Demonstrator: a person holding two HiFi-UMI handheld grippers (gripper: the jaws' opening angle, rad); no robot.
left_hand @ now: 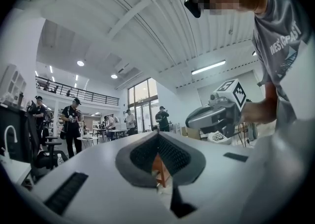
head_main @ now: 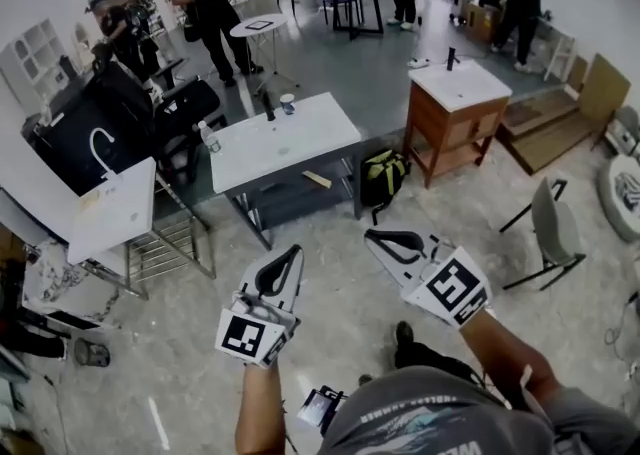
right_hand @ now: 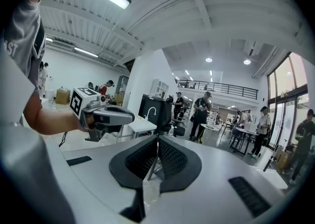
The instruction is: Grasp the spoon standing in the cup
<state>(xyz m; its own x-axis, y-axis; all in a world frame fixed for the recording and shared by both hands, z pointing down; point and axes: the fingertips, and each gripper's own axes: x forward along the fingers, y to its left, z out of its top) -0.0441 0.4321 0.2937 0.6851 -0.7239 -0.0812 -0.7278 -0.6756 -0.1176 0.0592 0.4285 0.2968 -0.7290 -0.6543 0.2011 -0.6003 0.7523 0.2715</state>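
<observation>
White table [head_main: 300,138], cup [head_main: 287,103] upright, spoon too small to tell

cup [head_main: 287,103] | small, upright | white table [head_main: 300,143], far edge | spoon too small to tell

The left hand-held gripper [head_main: 286,265] and right hand-held gripper [head_main: 392,241] are white with black ribbed pads [head_main: 270,279]. Each bears a cube [head_main: 245,335] of black-and-white square markers. The person wears a grey short-sleeved T-shirt [head_main: 430,418] with pale lettering.
</observation>
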